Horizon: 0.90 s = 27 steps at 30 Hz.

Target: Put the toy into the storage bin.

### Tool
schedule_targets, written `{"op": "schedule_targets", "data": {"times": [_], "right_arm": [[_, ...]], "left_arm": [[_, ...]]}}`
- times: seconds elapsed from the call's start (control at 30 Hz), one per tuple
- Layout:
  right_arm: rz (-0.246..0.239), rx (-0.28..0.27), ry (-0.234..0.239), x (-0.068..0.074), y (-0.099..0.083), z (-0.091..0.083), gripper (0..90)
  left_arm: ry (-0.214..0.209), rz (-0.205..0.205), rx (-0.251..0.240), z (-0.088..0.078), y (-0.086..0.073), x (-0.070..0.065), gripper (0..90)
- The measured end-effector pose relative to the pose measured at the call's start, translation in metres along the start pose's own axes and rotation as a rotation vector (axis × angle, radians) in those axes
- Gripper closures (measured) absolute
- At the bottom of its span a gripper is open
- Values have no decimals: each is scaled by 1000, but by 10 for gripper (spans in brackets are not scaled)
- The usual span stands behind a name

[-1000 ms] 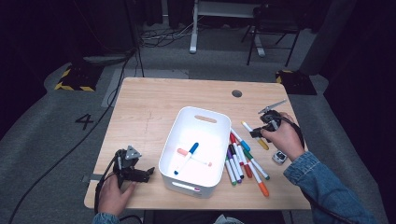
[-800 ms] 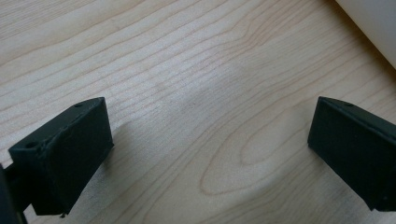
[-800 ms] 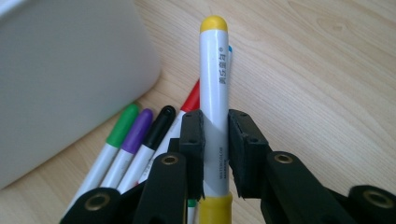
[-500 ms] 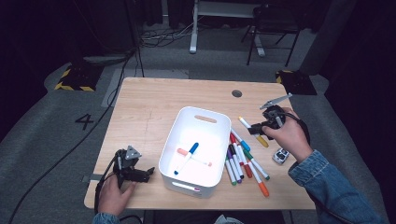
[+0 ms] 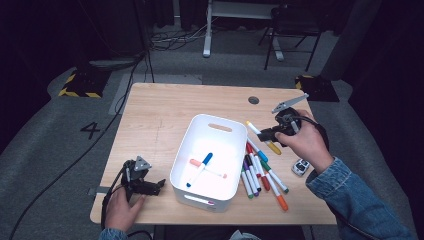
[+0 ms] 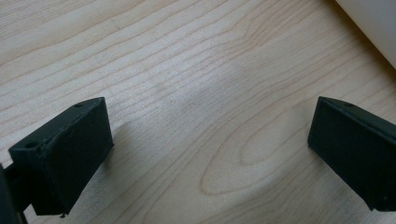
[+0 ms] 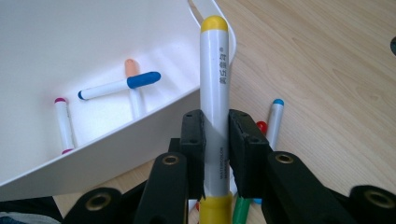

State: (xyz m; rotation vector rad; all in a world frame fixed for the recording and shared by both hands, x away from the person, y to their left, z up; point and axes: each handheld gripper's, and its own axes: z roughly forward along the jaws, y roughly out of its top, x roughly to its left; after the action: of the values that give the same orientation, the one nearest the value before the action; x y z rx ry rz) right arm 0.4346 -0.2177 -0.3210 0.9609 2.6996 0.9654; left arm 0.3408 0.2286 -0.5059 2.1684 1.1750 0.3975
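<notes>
Two black fingers of the right gripper clench a yellow-capped marker, held above the counter just right of the white bin. Left gripper, near left, seems released on bare wood.

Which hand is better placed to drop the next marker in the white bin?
Right. The right gripper is shut on the yellow marker, lifted beside the white bin rim. The left gripper sits open and holds nothing, low on the table left of the bin.
</notes>
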Motion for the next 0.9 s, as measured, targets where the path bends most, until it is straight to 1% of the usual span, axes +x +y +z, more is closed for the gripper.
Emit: {"op": "schedule_targets", "data": {"times": [0.13,0.17,0.27,0.3,0.37,0.4,0.43,0.6,0.83,0.9], "right_arm": [[-20,4,5,9,7,2,770],[-20,3,13,12,9,3,770],[-49,-3,21,18,15,6,770],[-45,2,21,21,18,7,770],[-62,-1,37,27,22,9,770],[-73,-1,32,28,24,9,770],[-77,-3,42,32,26,10,770],[-111,-2,53,46,34,13,770],[-132,-9,82,60,46,21,769],[-147,-13,81,64,50,24,770]], "left_arm": [[1,0,0,0,0,0,0],[-1,-1,0,0,0,0,0],[1,0,0,0,0,0,0],[1,1,0,0,0,0,0],[1,0,0,0,0,0,0],[0,1,1,0,0,0,0],[1,1,0,0,0,0,0],[1,0,0,0,0,0,0],[2,1,0,0,0,0,0],[1,1,0,0,0,0,0]]}}
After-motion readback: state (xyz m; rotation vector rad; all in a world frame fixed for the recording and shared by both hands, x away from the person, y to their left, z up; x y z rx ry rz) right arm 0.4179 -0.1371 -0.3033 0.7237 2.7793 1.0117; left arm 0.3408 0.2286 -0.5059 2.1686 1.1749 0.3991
